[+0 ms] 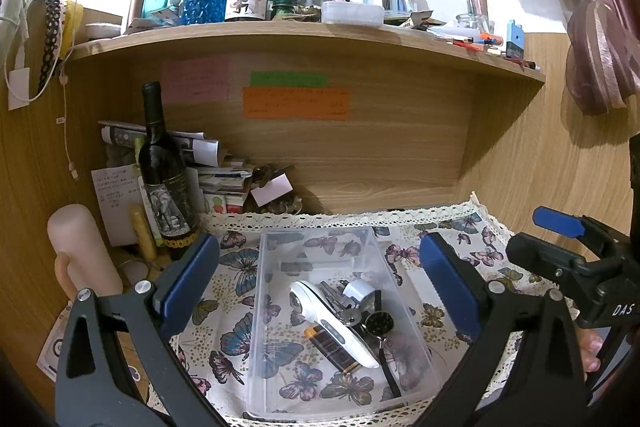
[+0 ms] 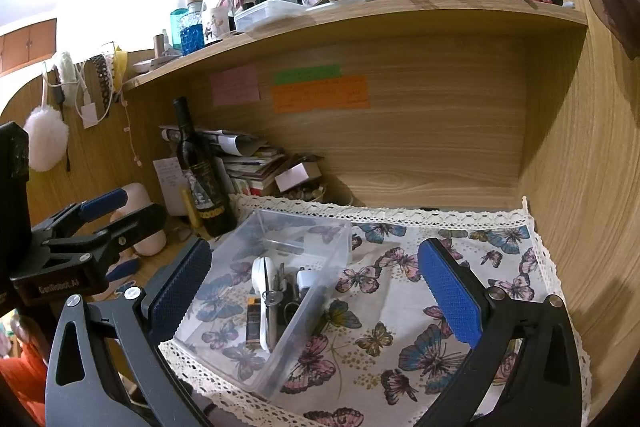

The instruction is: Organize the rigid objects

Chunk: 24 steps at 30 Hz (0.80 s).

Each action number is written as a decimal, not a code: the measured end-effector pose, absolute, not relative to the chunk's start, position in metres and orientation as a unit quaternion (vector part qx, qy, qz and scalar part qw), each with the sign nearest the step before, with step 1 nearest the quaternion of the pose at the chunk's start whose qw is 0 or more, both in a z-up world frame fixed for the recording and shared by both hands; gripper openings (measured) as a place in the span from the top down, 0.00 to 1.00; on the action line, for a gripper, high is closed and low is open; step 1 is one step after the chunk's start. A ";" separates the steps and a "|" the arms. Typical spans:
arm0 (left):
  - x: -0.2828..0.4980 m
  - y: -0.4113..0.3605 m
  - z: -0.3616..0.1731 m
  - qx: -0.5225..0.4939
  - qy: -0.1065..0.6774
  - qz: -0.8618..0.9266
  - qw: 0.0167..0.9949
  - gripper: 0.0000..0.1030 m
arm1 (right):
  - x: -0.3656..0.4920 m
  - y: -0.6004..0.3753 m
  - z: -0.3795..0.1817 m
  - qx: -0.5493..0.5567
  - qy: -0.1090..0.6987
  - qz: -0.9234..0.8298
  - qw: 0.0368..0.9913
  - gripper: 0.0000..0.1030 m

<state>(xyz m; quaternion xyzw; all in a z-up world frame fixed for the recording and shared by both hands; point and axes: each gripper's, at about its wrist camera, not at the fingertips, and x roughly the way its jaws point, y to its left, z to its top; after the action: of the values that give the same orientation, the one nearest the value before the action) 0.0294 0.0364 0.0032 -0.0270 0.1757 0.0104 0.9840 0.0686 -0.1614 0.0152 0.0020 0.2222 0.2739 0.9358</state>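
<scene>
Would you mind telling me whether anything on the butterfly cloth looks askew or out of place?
Nothing is spilled or damaged. The clear plastic bin sits slightly skewed to the cloth's lace edge, and the items inside, including a white handheld device, lie heaped at one end, leaving the other bare. Both grippers are open and empty.

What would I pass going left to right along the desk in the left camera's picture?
Pink flask → wine bottle → clear box → the other gripper.
</scene>
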 end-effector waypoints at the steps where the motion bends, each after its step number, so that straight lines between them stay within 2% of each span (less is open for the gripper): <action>1: 0.029 0.036 0.003 -0.026 0.175 0.010 0.984 0.01 | 0.069 -0.162 0.015 0.002 0.222 0.274 0.936 0.00; 24: 0.033 0.042 0.001 -0.036 0.185 0.006 0.982 0.01 | 0.058 -0.157 0.020 0.002 0.212 0.261 0.942 0.00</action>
<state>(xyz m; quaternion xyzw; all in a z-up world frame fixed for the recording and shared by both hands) 0.0329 0.0418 0.0007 -0.0357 0.1848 0.0061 0.9821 0.0584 -0.1571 0.0197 0.0018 0.2115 0.2611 0.9418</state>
